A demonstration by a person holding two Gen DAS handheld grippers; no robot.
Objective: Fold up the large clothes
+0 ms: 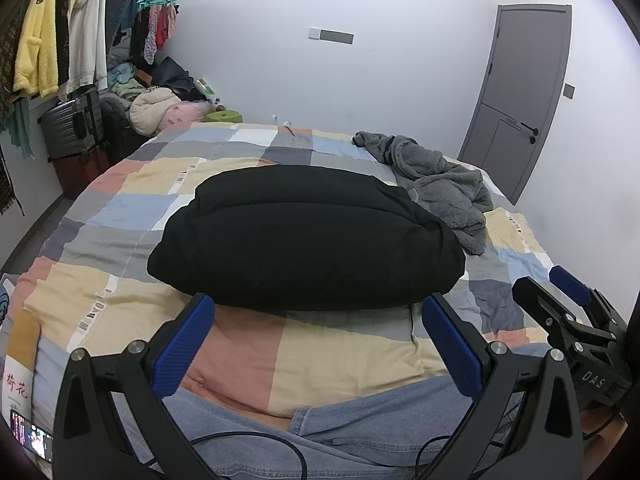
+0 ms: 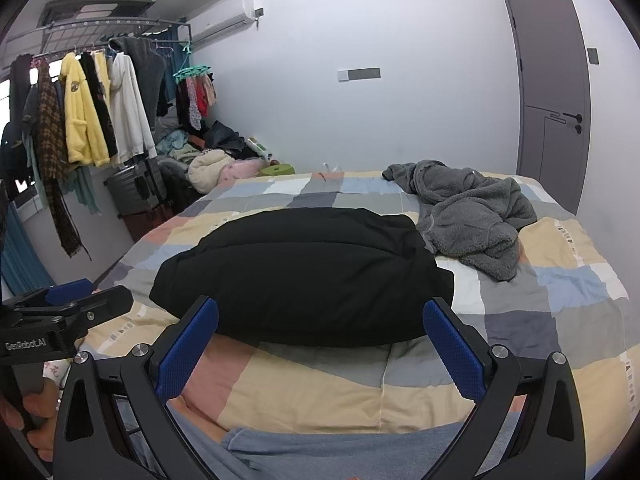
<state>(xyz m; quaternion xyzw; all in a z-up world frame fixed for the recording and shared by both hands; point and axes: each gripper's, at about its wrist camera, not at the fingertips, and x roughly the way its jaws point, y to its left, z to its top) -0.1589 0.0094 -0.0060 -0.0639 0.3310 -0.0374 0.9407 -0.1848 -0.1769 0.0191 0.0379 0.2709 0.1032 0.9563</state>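
Left wrist view: the left gripper (image 1: 316,336) hangs over the near edge of the patchwork bed (image 1: 120,184), its two blue pads spread wide and gripping nothing; one black garment (image 1: 304,236), folded into a thick bundle, lies mid-bed just beyond the fingertips; one grey fleece garment (image 1: 444,184) sits crumpled at its far right, touching it; the right gripper (image 1: 560,300) shows at the right edge. Right wrist view: the right gripper (image 2: 320,340) gapes wide too, empty; same black bundle (image 2: 304,276) ahead, fleece (image 2: 472,216) behind; one grey door (image 2: 552,80); one suitcase (image 2: 134,190).
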